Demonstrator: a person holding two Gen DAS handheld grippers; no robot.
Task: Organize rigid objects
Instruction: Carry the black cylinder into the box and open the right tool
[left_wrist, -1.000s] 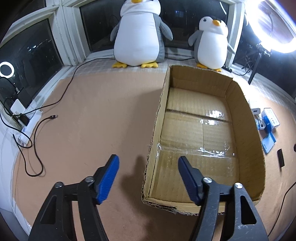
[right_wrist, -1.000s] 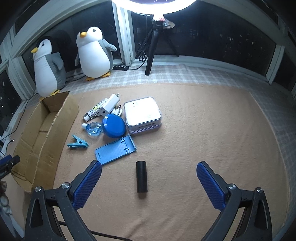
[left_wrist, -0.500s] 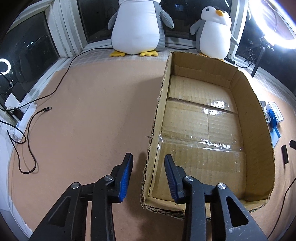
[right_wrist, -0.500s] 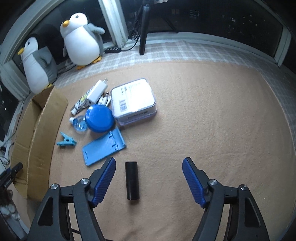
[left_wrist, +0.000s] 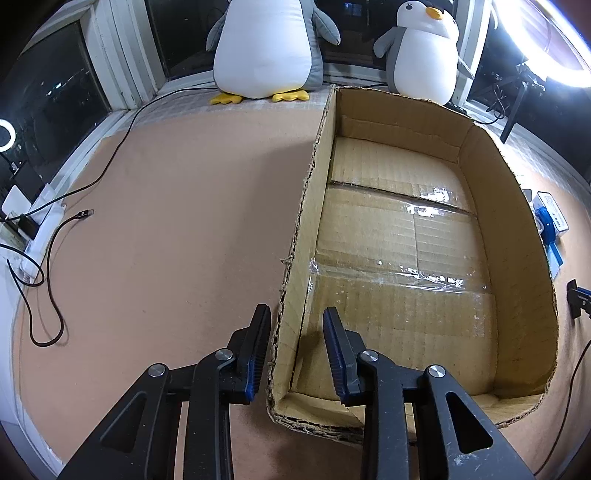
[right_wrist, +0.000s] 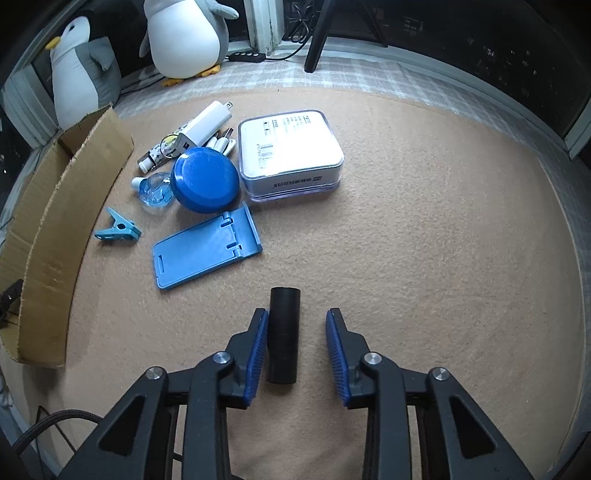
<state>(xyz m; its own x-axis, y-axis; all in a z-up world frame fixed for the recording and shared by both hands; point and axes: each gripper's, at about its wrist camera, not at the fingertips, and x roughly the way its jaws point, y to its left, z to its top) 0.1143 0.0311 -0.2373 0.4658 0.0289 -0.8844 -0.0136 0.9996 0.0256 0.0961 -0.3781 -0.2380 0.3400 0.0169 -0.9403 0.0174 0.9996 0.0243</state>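
An empty cardboard box (left_wrist: 509, 206) lies on the tan carpet. My left gripper (left_wrist: 297, 343) is open and narrow, its fingers straddling the box's near left wall, one pad outside and one inside. In the right wrist view a black cylinder (right_wrist: 283, 332) lies on the carpet between the pads of my open right gripper (right_wrist: 297, 343). It sits against the left pad and apart from the right one. Beyond it are a blue phone stand (right_wrist: 207, 256), a blue round case (right_wrist: 205, 180), a white square case (right_wrist: 290, 151), a blue clip (right_wrist: 118, 230) and a white charger (right_wrist: 205, 125).
Two plush penguins (left_wrist: 266, 48) stand on the window ledge behind the box. Black cables (left_wrist: 48, 288) trail over the carpet at far left. A ring light's stand (right_wrist: 317, 37) rises at the back. The box's outer wall (right_wrist: 62, 206) is left of the object pile.
Both grippers have narrowed and moved forward. The left one now straddles the box's left wall. The right one has dropped around the black cylinder.
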